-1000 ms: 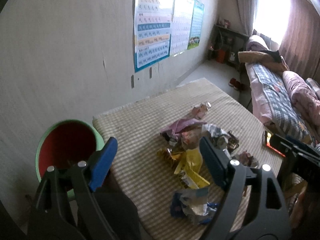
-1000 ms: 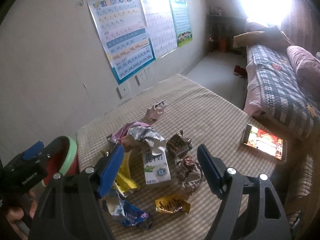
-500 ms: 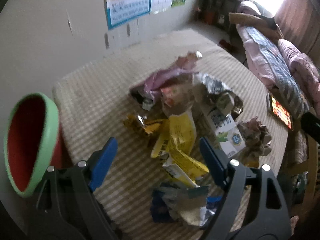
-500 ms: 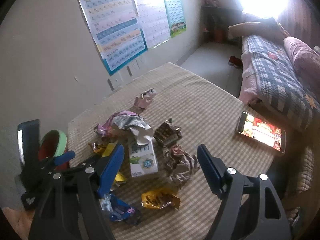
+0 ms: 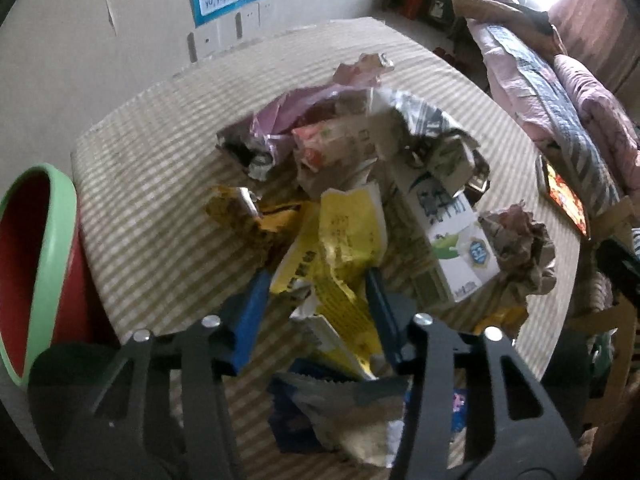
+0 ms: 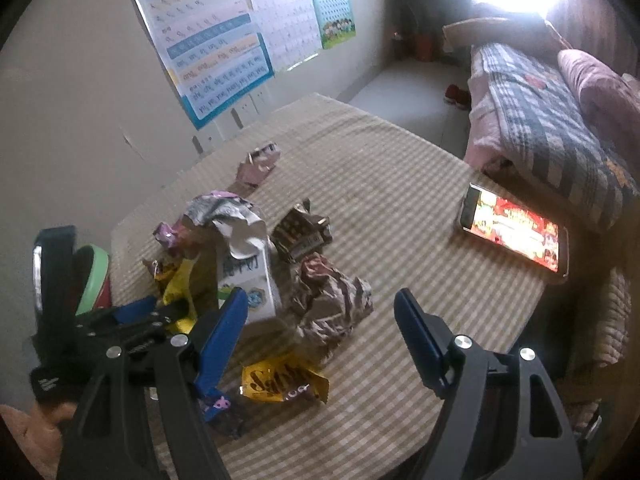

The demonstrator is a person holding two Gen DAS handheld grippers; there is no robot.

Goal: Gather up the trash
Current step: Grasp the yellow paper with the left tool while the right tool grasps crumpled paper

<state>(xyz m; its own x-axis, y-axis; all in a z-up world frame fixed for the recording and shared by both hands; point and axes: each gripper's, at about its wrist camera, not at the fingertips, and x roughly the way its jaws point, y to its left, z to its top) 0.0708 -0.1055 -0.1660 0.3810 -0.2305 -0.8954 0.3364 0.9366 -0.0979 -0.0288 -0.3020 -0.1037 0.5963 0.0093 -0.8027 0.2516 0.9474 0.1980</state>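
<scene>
1. The trash sits in a loose heap near the corner of the checked tablecloth, and the piece in play is the crumpled yellow wrapper.
2. The left gripper points steeply down over that wrapper; its blue jaws have just been closing and now bracket the wrapper's lower part, one on each side. Whether the pads actually press on it is hard to tell, as the folds hide the contact on the right.
3. Below it, a blue-and-silver foil bag is half hidden behind the gripper's black frame.
4. Just beside the yellow wrapper lies a white milk carton with blue print; a ball of brown crumpled paper touches its far end.
5. Behind them a pink plastic bag, a torn grey-white wrapper and a red-and-white carton pile together, too blurred to sort apart.
6. The right gripper hangs over the near side of the heap with jaws wide apart and nothing between them; a yellow snack packet lies on the cloth under it.
7. The red bin with a green rim stands off the table's corner, cut off by the frame's edge.
8. A lit phone lies well apart from the heap, near the table's edge by the bed.
</scene>
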